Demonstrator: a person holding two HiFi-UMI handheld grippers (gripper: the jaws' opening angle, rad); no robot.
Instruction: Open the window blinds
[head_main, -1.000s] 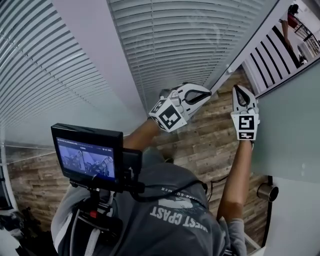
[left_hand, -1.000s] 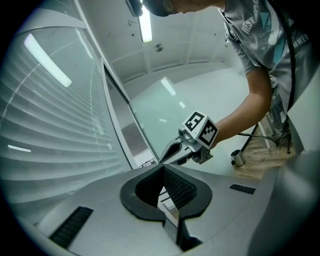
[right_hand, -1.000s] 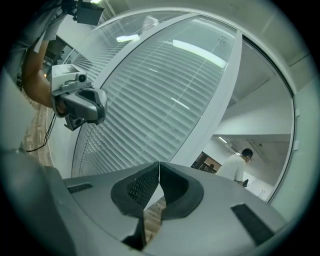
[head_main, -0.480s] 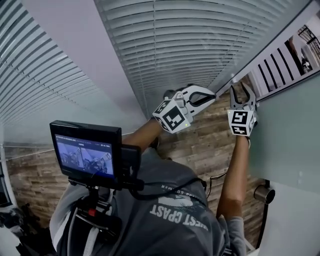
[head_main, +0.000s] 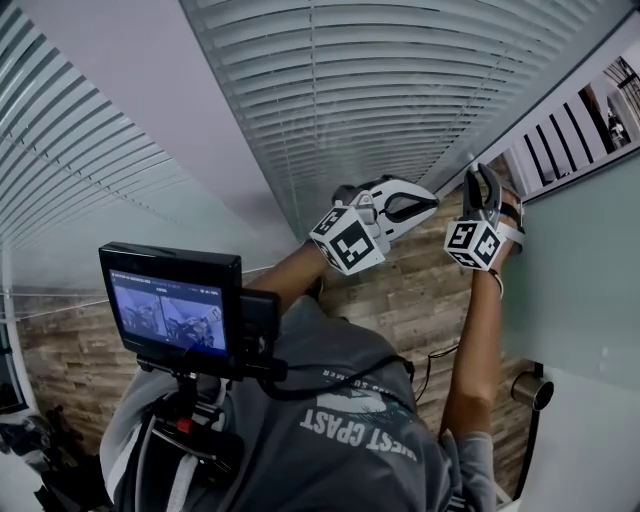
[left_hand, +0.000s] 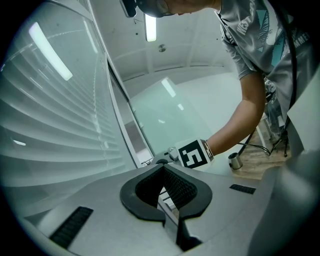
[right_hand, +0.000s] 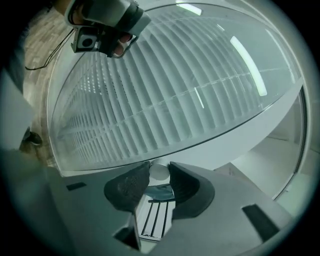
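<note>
left hand-held gripper (left_hand: 162, 168) closed, empty | right hand-held gripper (right_hand: 159, 166) clamps blind wand (right_hand: 159, 172)

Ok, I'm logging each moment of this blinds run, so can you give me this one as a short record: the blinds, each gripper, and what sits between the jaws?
blinds: lowered, slats spanning the pane
left gripper: jaws together, nothing between them, raised beside the right one
right gripper: jaws on either side of a small white knob, seemingly gripping it
knob location: at the window frame, along the edge of the blinds
task stage: blinds not yet opened
</note>
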